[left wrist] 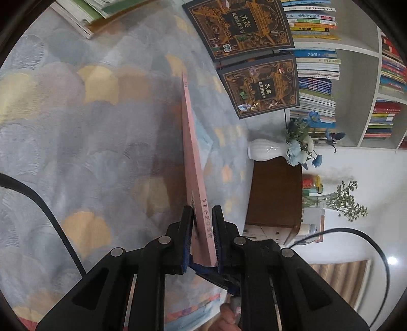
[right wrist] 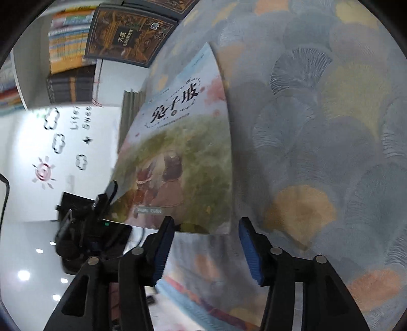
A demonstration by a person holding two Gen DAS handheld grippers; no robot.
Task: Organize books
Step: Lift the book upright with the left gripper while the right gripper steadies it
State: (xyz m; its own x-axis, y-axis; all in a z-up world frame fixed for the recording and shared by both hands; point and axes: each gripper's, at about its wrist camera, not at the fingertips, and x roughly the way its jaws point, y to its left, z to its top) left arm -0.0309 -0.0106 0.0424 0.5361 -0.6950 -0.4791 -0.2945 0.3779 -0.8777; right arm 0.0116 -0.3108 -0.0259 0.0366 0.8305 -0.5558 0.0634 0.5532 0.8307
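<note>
Black linkages and blue-padded fingers fill the bottom of the left wrist view, where the left hand-held gripper (left wrist: 202, 236) is pinched on the lower spine end of a thin pink-spined paperback book (left wrist: 195, 163). That book stands on edge and runs away from the camera over a worktop covered in a blue-grey cloth with fan-shaped yellow patches (left wrist: 76, 127). In the right wrist view the same book shows its illustrated cover of green hillside and black Chinese title, tilted up off the cloth. The right hand-held gripper (right wrist: 206, 244) is spread wide and holds nothing; the book's lower edge sits just beyond its fingertips, apparently not touching them, though motion blur makes this hard to confirm.

Further out, two dark ornate gold-patterned hardback books (left wrist: 239, 25) lie flat on the cloth near the far edge, one beside the other. A loose stack of white and green books (left wrist: 78, 12) sits at the far left corner. Beyond the worktop stand a white ribbed vase with blue flowers (left wrist: 264, 150) and a white bookshelf packed with colourful spines (left wrist: 356, 76).

The sorting looks partly done at most: one book is in hand and unplaced, while the two dark books and the corner stack still lie out.
</note>
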